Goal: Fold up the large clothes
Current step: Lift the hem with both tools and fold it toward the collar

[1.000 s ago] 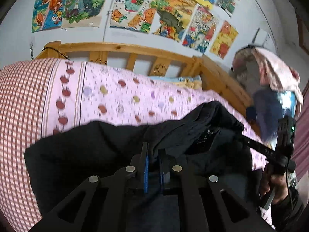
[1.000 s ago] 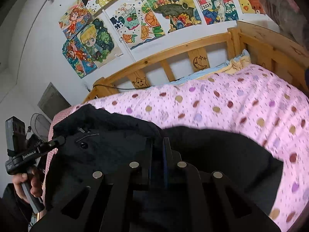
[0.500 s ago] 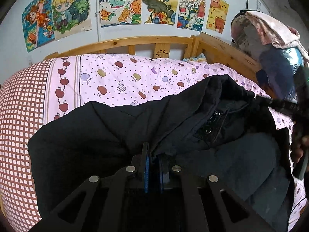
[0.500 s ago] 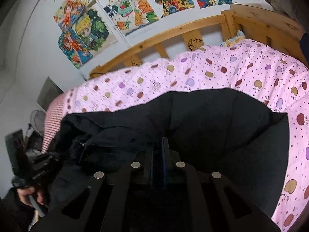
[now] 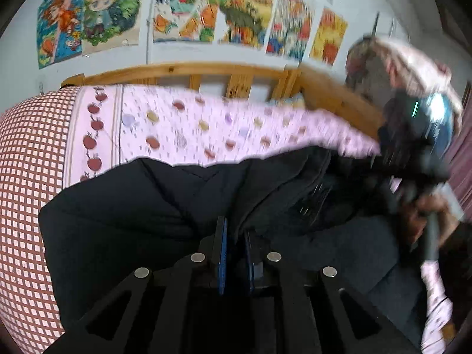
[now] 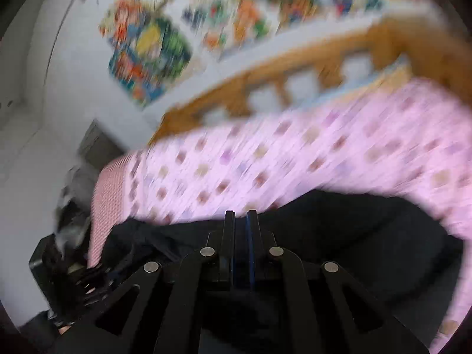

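Black coat (image 5: 124, 215) is laid across the bed (image 5: 206, 124), long axis sideways. Its near hem is pinched by both grippers: left (image 5: 235, 230), right (image 6: 241, 221). Fingers are pressed nearly together on cloth.

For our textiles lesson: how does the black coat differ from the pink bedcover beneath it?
The black coat is plain and dark; the pink bedcover is pale with small apple prints. The coat is bunched into folds; the bedcover lies spread smooth. The coat lies on top, the bedcover underneath. Both are soft fabric.
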